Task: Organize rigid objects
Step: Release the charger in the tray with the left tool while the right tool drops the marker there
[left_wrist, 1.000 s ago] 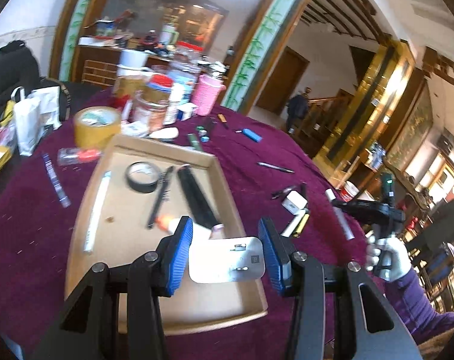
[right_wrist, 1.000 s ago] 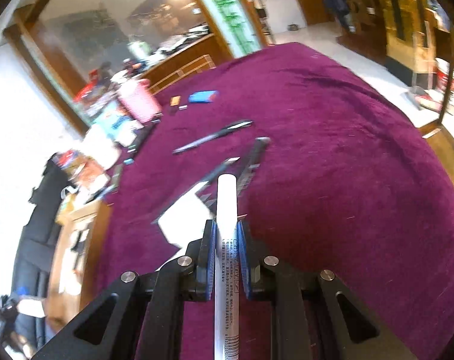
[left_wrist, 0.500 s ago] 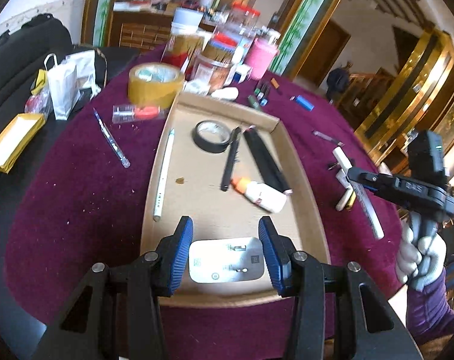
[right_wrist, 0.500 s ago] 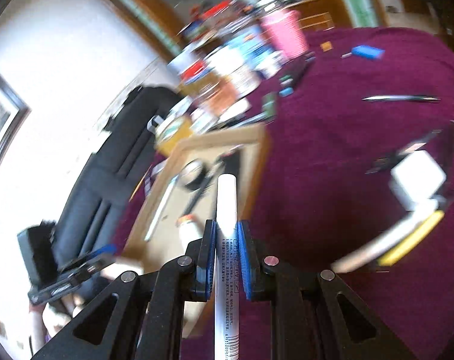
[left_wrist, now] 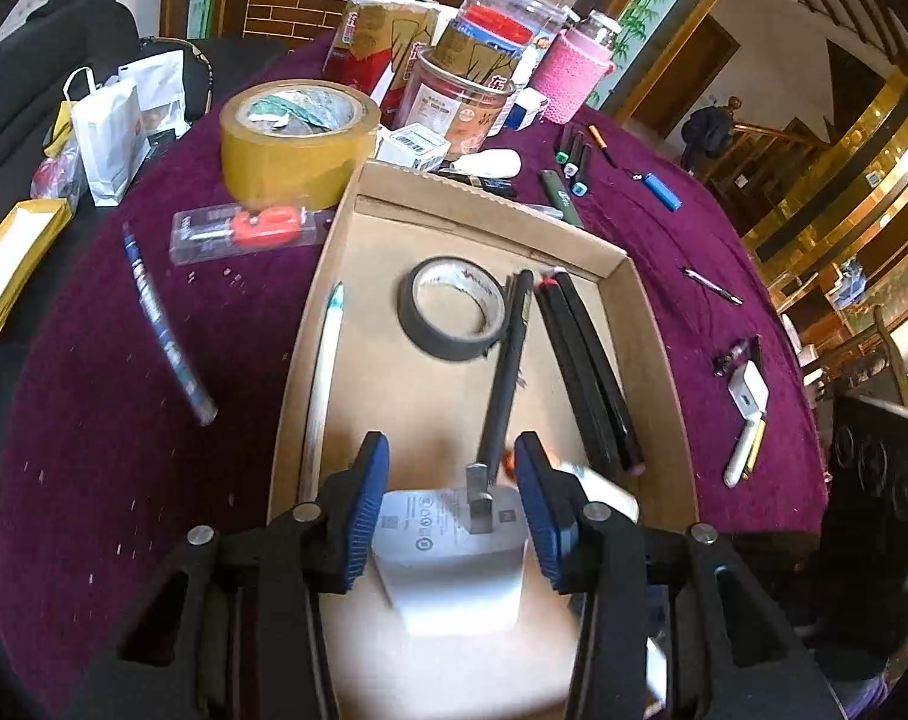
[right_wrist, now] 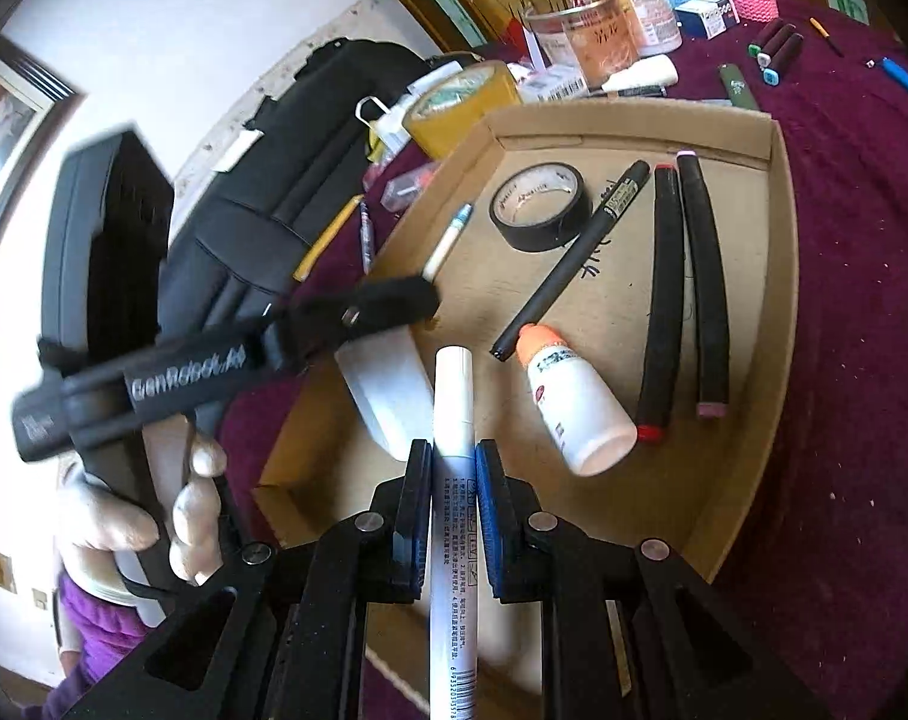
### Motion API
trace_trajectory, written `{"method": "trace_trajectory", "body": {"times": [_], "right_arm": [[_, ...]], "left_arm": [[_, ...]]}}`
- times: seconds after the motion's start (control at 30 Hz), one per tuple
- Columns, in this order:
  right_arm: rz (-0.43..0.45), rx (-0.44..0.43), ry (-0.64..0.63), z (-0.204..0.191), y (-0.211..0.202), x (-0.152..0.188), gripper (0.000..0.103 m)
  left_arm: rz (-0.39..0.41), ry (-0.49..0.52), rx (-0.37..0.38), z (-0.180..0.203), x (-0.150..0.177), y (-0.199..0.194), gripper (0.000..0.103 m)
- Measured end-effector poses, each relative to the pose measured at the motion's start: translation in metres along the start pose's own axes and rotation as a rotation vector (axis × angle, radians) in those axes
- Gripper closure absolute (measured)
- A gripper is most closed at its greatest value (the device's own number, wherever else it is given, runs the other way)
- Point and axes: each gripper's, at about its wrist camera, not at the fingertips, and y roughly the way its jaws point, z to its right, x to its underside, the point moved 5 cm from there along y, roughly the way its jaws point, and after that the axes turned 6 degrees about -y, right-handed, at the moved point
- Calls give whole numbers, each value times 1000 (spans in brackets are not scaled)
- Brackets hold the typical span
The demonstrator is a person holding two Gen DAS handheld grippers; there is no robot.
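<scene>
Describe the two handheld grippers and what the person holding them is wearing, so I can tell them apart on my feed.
Both grippers are black angular frames with silver bolts and ribbed blue pads. The left gripper seen from the right gripper shows a black pistol-style handle with white lettering. The left hand wears a white glove, with a purple sleeve behind it.

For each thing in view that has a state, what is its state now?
left gripper: jaws have just been closing around the white charger, in the cardboard tray.
right gripper: shut on white marker.
black tape roll: flat in tray.
glue bottle: lying down, capped.
</scene>
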Motion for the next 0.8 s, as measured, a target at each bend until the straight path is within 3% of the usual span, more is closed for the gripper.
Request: {"method": "trace_trajectory", "body": {"times": [0.2, 0.33, 0.5, 0.67, 0.8], "right_arm": [[-22, 95, -14, 11, 16, -12, 86], [-25, 159, -26, 20, 22, -22, 86], [0, 216, -22, 33, 24, -36, 86], [54, 142, 47, 41, 2, -36, 85], [115, 166, 42, 47, -28, -28, 64]], "left_arm": [[-6, -30, -5, 0, -15, 20, 62], [43, -65, 29, -4, -15, 11, 61], [113, -109, 49, -10, -8, -17, 39], [78, -81, 31, -9, 13, -28, 35], [29, 72, -49, 9, 43, -25, 35]]}}
